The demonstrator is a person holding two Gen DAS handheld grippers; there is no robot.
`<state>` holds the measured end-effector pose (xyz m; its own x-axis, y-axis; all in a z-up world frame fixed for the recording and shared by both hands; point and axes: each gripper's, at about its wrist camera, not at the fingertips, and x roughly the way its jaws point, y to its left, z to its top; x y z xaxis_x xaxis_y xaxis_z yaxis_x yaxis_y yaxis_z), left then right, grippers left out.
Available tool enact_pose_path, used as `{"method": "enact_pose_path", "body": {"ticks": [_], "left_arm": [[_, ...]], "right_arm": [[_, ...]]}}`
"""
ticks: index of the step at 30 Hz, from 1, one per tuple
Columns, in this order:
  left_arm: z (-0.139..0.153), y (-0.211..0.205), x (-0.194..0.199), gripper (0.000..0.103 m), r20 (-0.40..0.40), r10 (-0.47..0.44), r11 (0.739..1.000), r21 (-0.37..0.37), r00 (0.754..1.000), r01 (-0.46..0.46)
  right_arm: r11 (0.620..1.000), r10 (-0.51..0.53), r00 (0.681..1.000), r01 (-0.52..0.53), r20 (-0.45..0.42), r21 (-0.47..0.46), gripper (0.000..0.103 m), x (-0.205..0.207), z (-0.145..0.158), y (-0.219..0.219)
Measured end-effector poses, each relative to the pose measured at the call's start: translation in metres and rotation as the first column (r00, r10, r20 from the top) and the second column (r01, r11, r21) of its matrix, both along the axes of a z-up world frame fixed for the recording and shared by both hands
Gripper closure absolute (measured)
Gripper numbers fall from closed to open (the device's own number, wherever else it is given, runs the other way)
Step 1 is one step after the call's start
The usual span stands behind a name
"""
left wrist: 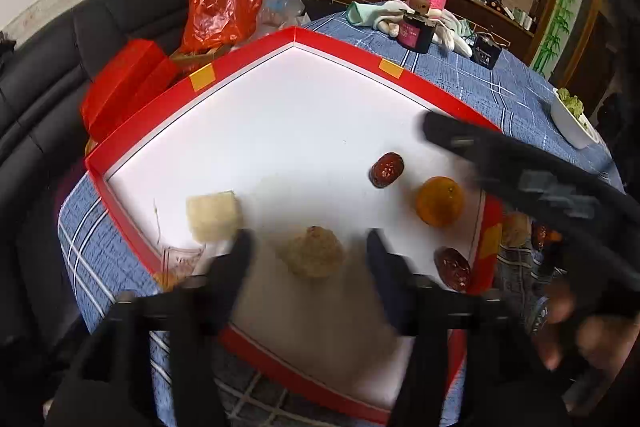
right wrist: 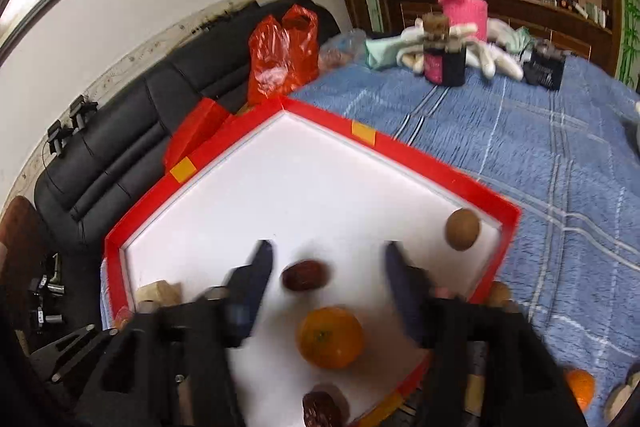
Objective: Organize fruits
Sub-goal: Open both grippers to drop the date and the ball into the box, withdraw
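- Left gripper (left wrist: 308, 247) hangs released, jaws apart around a beige lump (left wrist: 314, 253) in the red tray (left wrist: 248, 57).
- Right gripper (right wrist: 328, 267) also released, straddling a date (right wrist: 306, 275); orange (right wrist: 330, 337) lies just nearer, kiwi (right wrist: 463, 229) by the tray's right corner.

**Colours on the Table**

The tray (left wrist: 140, 115) has red walls, a white floor and yellow tape patches. The orange (right wrist: 330, 337) is bright orange. The dates (left wrist: 386, 169) are dark red. The tablecloth (right wrist: 540, 155) is blue with white lines. The bag (left wrist: 224, 3) is orange-red.
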<state>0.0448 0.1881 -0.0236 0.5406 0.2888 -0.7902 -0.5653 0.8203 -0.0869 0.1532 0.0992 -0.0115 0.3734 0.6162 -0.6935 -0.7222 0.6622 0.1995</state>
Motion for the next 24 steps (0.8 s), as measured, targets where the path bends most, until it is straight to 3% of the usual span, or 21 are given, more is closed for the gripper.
{"method": "enact_pose_path", "body": {"ticks": [6,8,11,12,14,17,24], "left_arm": [[0.03,-0.021,-0.03,0.037,0.187,0.032,0.997,0.059,0.982,-0.044],[0.035,-0.034,-0.034,0.037,0.225,-0.011,0.997,0.078,0.974,-0.006],[0.038,-0.06,-0.037,0.037,0.255,-0.093,0.991,0.119,0.963,0.064],[0.037,-0.068,-0.037,0.037,0.254,-0.115,0.988,0.126,0.96,0.085],[0.035,-0.078,-0.034,0.037,0.241,-0.155,0.984,0.122,0.958,0.128],[0.03,-0.087,-0.031,0.037,0.213,-0.192,0.978,0.124,0.958,0.169],[0.028,-0.091,-0.031,0.037,0.196,-0.207,0.976,0.109,0.959,0.188]], "right_arm": [[0.985,-0.109,0.992,0.1,0.056,0.144,0.031,-0.014,0.04,-0.099],[0.98,-0.148,0.987,0.138,0.06,0.146,0.031,-0.016,0.043,-0.133],[0.978,-0.198,0.979,0.194,0.044,0.078,0.032,-0.015,0.029,-0.171],[0.978,-0.203,0.978,0.201,0.036,0.061,0.033,-0.014,0.023,-0.177],[0.976,-0.218,0.976,0.218,0.006,0.02,0.045,-0.011,0.008,-0.185],[0.975,-0.223,0.975,0.223,-0.018,-0.011,0.051,-0.009,-0.006,-0.186],[0.981,-0.179,0.984,0.178,-0.003,-0.076,0.057,0.003,-0.014,-0.156]]}}
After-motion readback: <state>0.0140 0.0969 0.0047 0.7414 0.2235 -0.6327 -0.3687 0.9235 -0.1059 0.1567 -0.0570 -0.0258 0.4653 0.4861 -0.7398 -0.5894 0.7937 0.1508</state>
